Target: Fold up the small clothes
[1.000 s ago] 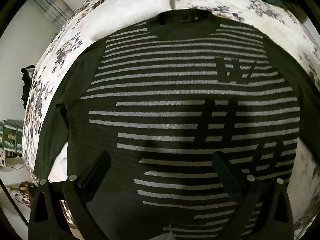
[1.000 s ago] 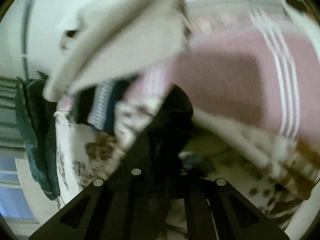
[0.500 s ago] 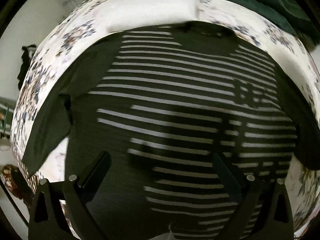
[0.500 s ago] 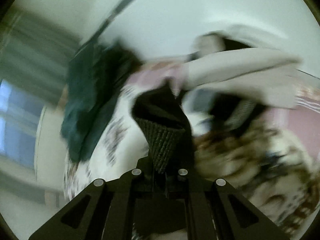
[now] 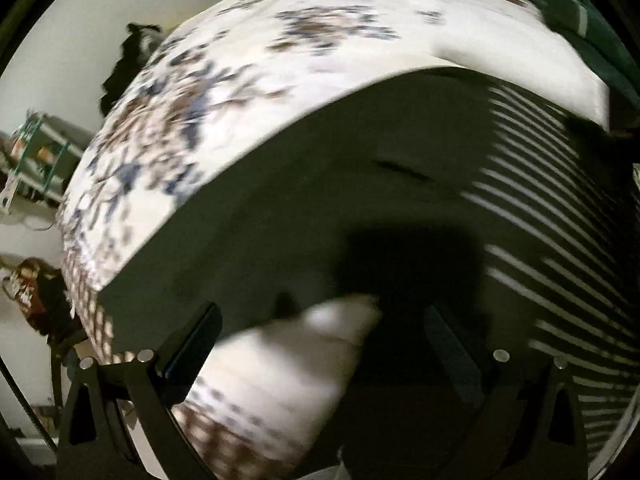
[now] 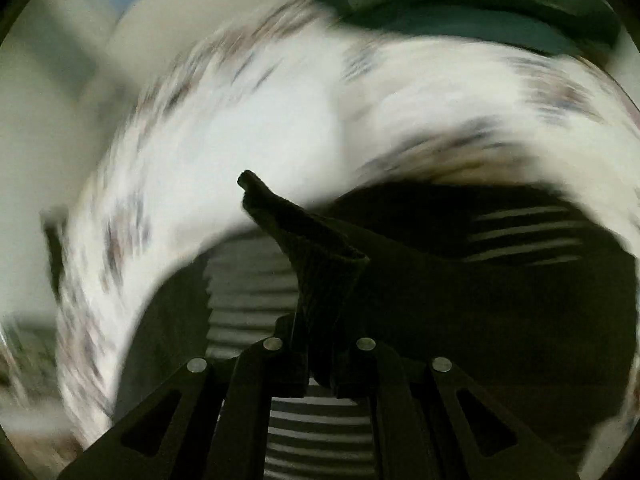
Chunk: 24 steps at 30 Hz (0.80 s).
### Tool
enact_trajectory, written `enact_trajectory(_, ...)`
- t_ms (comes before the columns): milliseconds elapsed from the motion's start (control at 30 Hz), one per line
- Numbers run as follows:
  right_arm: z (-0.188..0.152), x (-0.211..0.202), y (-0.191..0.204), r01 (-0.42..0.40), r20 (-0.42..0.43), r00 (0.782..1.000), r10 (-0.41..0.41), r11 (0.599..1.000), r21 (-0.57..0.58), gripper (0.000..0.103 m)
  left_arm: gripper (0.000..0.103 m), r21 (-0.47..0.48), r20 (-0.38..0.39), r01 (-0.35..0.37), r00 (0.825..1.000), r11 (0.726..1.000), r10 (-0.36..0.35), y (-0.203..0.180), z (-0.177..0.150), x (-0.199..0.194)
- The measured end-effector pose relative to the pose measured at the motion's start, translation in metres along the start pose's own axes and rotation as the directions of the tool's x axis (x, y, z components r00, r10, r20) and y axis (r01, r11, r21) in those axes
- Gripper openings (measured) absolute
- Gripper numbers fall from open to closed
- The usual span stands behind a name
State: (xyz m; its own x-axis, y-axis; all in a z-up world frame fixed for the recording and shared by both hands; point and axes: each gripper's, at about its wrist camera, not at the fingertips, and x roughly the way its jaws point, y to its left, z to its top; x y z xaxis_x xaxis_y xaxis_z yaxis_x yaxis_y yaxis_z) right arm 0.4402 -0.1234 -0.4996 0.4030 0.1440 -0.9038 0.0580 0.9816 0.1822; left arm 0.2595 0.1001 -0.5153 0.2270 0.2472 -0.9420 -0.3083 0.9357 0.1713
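Floral bedding [image 5: 280, 92] bears the striped sweater [image 5: 552, 216]; right jaws pinch its sleeve [image 6: 320, 264], left jaws spread.

The dark knitted sweater with pale stripes [image 5: 532, 200] looks matt, with ribbed cloth at its cuff. The white floral cotton bedsheet [image 5: 248, 92], at ten o'clock of it, looks smooth and matt.

Dark sweater [image 5: 360, 184] with pale grey stripes; white bedspread [image 5: 248, 80] with blurred brown-and-blue floral print; black hand-held grippers.

Floral bedspread [image 5: 248, 92]; green blanket [image 6: 460, 4] at far edge; shelf rack [image 5: 36, 152].
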Motion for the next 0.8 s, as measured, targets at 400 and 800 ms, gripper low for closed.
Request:
enact_trajectory(400, -0.035, 0.075, 0.123, -0.079, -0.233, 0.972, 0.041, 0.985, -0.156, 0.033, 0.103, -0.071, -0.031, -0.008, 0.999, 0.997, 0.006, 0.085, 0.006, 0.027)
enact_trajectory(800, -0.121, -0.040, -0.035, 0.013, -0.278, 0.959, 0.050, 0.975, 0.222, 0.080, 0.103, -0.369, -0.122, 0.022, 0.990, 0.929, -0.072, 0.255, -0.045, 0.038)
